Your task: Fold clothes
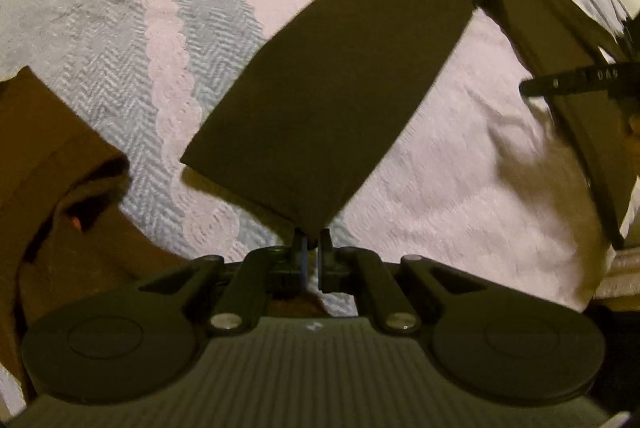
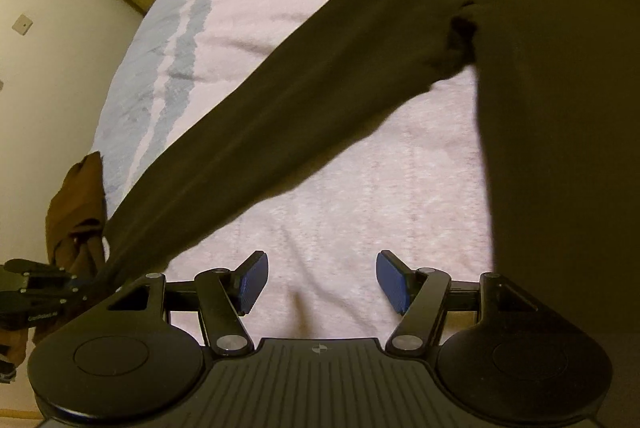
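On the pink-and-grey bedspread (image 1: pixel 440 156), left wrist view: dark trousers (image 1: pixel 340 68) lie spread in an inverted V, waistband far from me at upper right, one leg running down toward my left gripper (image 1: pixel 313 240). My jaws are pinched shut on the hem corner of that leg, which lifts slightly off the cover. The leg's long axis runs diagonally from waistband at upper right to hem at lower centre. The other leg slants down the right edge, where my right gripper (image 1: pixel 580 84) shows as a dark bar beside it. A brown garment (image 1: pixel 52 156) lies heaped at the left. Right wrist view: my right gripper (image 2: pixel 320 280) stands wide open over bare bedspread (image 2: pixel 340 188), holding nothing, between the two legs of the trousers (image 2: pixel 320 88); the second leg runs down the right side just beside it. To do this step well, I judge I should take the second hem at its matching corner, keep both legs taut, and lay one squarely on the other with seams aligned.
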Action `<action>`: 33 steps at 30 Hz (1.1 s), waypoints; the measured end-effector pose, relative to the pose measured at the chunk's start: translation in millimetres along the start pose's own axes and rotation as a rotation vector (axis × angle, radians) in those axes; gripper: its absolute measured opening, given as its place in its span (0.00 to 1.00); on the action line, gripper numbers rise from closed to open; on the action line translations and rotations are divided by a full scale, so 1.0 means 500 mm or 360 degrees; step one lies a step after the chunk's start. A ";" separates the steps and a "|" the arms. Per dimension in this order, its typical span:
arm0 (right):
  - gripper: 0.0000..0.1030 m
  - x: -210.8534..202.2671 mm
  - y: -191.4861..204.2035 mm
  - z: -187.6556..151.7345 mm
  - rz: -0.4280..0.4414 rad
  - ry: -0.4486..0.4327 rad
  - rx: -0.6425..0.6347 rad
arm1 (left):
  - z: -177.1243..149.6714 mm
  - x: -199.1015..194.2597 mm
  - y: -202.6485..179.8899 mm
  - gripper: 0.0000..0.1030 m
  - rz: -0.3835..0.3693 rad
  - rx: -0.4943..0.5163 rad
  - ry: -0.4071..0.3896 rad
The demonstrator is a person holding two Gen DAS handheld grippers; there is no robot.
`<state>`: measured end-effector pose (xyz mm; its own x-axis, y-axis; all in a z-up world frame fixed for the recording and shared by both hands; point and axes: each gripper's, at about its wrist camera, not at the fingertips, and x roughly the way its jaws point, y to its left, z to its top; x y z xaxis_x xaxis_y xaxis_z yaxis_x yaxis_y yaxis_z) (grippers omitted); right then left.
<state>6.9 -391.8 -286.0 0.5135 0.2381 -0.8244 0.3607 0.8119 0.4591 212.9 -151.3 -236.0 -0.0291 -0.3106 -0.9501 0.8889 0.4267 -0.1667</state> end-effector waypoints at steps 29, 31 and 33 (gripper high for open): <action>0.62 -0.435 -0.592 0.068 -0.0611 -0.0439 0.0230 | 0.278 0.116 -0.543 0.14 -0.0005 0.0558 -0.0193; 0.62 -0.444 -0.663 0.122 -0.0591 -0.0463 0.0219 | 0.302 0.143 -0.593 0.14 0.0012 0.0564 -0.0176; 0.62 -0.450 -0.725 0.178 -0.0557 -0.0484 0.0186 | 0.327 0.170 -0.640 0.14 0.0033 0.0569 -0.0160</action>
<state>-170.1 -787.0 -237.2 0.5438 -0.2201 -0.8098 0.6289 0.7458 0.2197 0.8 -452.9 -220.4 0.0198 -0.3944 -0.9187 0.9929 0.1158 -0.0283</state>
